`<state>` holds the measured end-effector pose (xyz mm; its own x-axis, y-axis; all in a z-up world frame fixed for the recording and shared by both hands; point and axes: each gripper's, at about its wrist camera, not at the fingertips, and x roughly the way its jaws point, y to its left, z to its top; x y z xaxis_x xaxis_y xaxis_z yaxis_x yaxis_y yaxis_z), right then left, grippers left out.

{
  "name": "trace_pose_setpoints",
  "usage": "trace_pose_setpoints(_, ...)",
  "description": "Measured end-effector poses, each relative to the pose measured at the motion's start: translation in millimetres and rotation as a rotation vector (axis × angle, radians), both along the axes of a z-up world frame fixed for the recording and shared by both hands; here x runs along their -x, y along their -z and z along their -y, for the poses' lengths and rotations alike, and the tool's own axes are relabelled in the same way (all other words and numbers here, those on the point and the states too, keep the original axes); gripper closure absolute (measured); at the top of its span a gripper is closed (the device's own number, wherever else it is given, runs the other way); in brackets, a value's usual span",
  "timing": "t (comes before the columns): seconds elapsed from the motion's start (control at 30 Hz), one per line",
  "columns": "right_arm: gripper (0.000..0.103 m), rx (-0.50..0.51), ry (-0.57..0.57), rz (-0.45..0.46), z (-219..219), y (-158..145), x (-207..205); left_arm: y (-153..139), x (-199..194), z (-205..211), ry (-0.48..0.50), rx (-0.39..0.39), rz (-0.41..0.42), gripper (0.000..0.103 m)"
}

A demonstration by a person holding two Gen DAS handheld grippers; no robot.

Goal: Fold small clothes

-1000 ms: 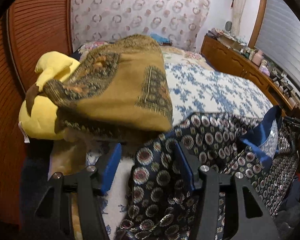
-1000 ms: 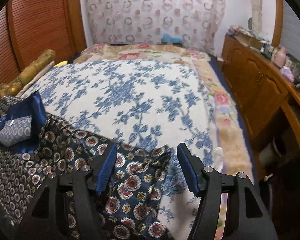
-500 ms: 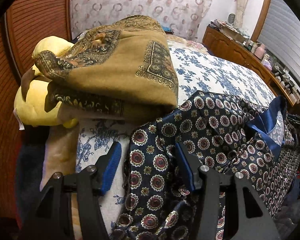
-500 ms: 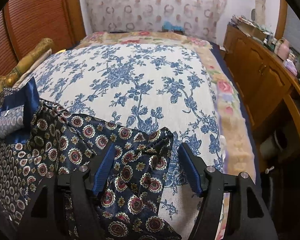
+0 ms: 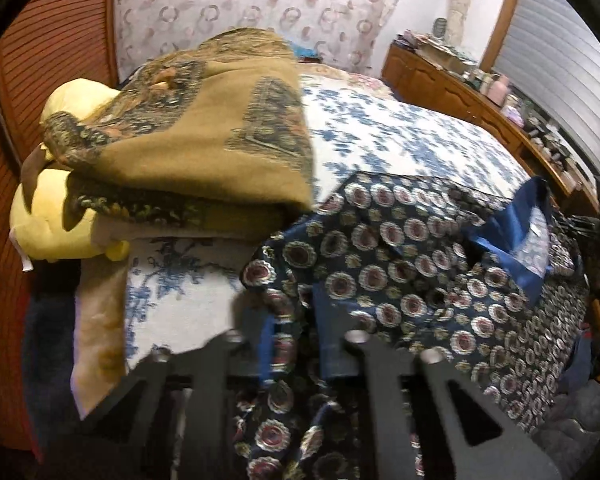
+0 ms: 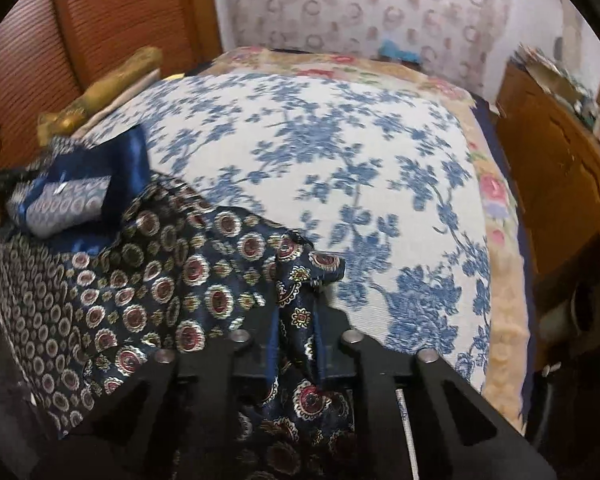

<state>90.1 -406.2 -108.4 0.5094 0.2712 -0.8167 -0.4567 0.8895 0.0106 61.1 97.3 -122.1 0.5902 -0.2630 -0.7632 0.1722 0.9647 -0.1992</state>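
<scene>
A dark navy garment with red and gold medallions (image 5: 400, 264) lies spread on the bed, with a blue satin collar (image 5: 528, 236) at its far right. In the left wrist view my left gripper (image 5: 294, 344) is shut on the garment's near left corner. In the right wrist view the same garment (image 6: 148, 272) fills the lower left, its collar (image 6: 96, 188) at the left. My right gripper (image 6: 296, 344) is shut on a bunched fold at the garment's right corner.
The bed has a white cover with blue flowers (image 6: 360, 168). A folded mustard blanket (image 5: 204, 140) sits on a yellow pillow (image 5: 52, 208) at the left edge. A wooden dresser (image 6: 560, 184) runs along the right side. A wood-panelled wall (image 5: 40, 60) is at the left.
Both grippers were open over the garment's corners and have closed on the cloth. The cloth now bunches between the fingers on each side.
</scene>
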Motion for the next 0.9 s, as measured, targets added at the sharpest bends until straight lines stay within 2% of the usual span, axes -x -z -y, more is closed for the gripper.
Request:
trace_pose_setpoints(0.03,0.098,-0.005,-0.001,0.004,-1.0,-1.2,1.7,-2.7,3.3,3.6,0.008,-0.008,0.011,0.101)
trace_pose_setpoints(0.17,0.099,-0.054,-0.004,0.081,-2.5,-21.9,17.7,-33.0,29.6,26.3,0.070,-0.020,0.120,0.102)
trace_pose_setpoints(0.4,0.100,-0.092,0.003,0.313,-4.3,-101.3,44.2,-104.5,43.7,36.0,0.066,-0.001,0.319,0.103)
trace_pose_setpoints(0.53,0.100,-0.074,-0.010,0.426,-13.6,-146.3,42.8,-149.2,25.1,29.2,0.061,-0.004,0.412,0.103)
trace_pose_setpoints(0.7,0.100,-0.048,0.033,0.513,-14.4,-194.1,12.6,-196.8,-10.6,23.1,0.048,-0.033,0.491,0.103)
trace_pose_setpoints(0.8,0.100,-0.031,0.082,0.527,-6.7,-209.4,-18.1,-203.7,-40.7,19.4,0.015,-0.070,0.494,0.103)
trace_pose_setpoints(0.9,0.100,0.009,0.156,0.489,3.0,-198.8,-60.1,-187.5,-75.8,12.3,-0.024,-0.093,0.438,0.103)
